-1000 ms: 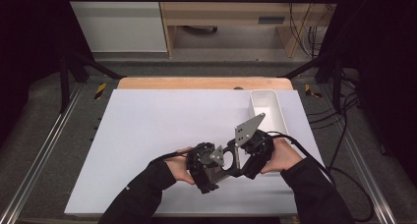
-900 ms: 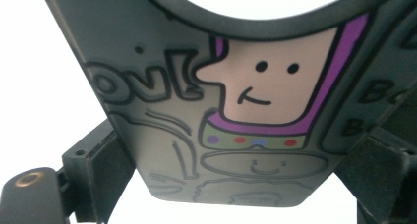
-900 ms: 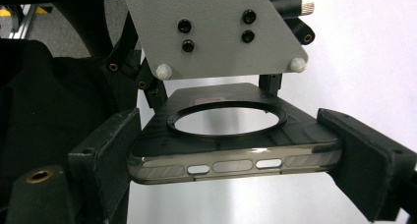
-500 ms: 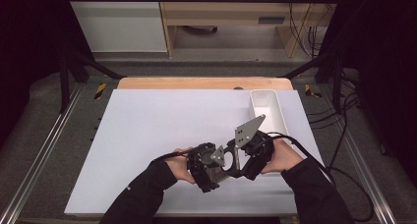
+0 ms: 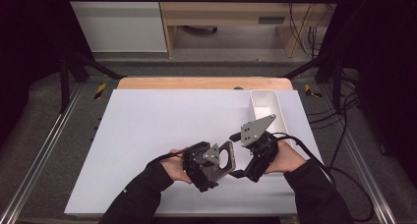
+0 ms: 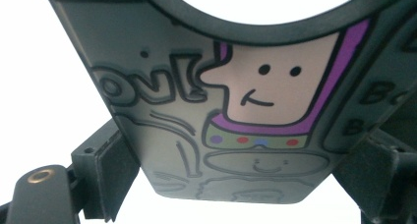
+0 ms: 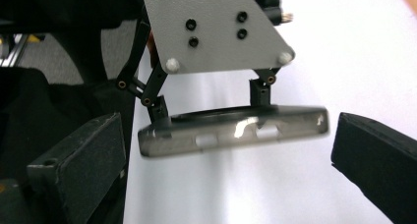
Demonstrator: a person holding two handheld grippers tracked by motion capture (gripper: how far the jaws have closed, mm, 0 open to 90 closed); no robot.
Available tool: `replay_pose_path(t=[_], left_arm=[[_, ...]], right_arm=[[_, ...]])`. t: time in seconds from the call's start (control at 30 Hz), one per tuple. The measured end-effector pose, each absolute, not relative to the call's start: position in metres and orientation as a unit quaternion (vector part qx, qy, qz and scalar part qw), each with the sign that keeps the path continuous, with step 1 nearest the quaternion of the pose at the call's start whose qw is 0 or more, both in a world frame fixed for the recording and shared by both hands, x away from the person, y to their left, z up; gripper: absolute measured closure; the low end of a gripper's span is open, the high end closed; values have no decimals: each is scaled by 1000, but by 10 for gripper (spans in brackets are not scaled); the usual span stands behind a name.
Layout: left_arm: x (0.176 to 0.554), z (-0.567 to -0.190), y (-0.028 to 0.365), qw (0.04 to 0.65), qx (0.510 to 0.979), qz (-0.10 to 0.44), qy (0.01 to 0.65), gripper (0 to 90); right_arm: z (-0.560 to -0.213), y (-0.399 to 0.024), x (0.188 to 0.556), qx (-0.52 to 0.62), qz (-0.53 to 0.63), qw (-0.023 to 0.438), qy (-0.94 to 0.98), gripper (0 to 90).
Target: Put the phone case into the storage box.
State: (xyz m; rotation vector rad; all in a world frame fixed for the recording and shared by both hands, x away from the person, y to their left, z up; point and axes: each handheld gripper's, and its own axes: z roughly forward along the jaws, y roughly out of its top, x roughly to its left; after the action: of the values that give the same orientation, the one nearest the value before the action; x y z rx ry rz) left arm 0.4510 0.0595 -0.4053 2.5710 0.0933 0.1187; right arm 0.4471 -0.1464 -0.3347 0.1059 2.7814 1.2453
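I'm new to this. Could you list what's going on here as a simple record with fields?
Held thing: grey phone case with a cartoon print
Left gripper: fingers clamp the case by its edges
Right gripper: fingers open, either side of the case, not touching
Nearby: white bin on the white table, at the right
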Motion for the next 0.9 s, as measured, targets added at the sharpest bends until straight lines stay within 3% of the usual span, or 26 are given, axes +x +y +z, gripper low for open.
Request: replay_pose_path(t=[0.9], left_arm=[[442, -422, 93, 425, 903, 22, 68, 116]], right_arm=[[-363, -158, 443, 63, 520, 30, 851, 2]])
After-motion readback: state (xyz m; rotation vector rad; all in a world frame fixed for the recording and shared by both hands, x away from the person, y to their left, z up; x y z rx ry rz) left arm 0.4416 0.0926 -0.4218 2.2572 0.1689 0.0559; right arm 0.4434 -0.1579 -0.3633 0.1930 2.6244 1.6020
